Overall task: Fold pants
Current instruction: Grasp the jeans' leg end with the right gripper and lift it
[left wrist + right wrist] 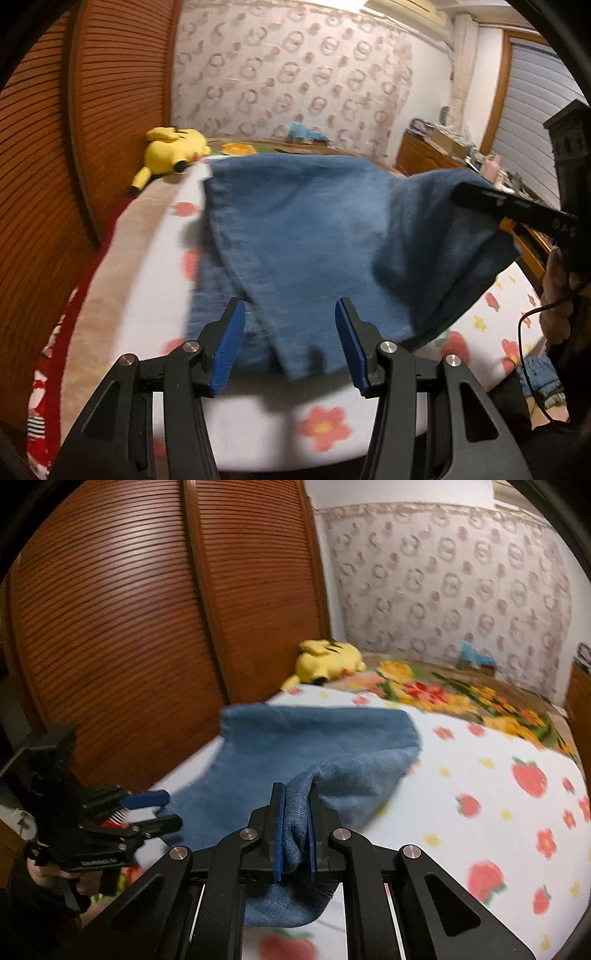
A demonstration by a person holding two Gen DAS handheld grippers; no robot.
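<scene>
The pants (314,236) lie on the bed (147,280), blue denim spread over the flowered sheet, with one part lifted off the rest. The right tongs (295,830) are clamped on a bunched fold of the pants; in the right wrist view the cloth is squeezed between the two blue pads and rises from the flat part like a tent. In the left wrist view the same tongs (480,197) hold that raised corner up and off to the side of the pants, away from the wardrobe. The left tongs (291,343) stand apart, gripping nothing, just over the near edge of the pants, where a seam runs between the pads. Both views are smeared by motion, so the exact lay of the seams is hard to read.

The step in hand looks like a fold-over: one side of the pants is being carried across the other while the free tongs wait by the near edge. The next move calls for bringing the lifted part over the flat part so the edges line up, then letting go; the left tongs could pin or pinch the near edge to stop the denim sliding on the sheet.

Beyond the pants, a yellow plush (171,151) lies at the far side of the bed, next to the slatted wardrobe (110,627).
</scene>
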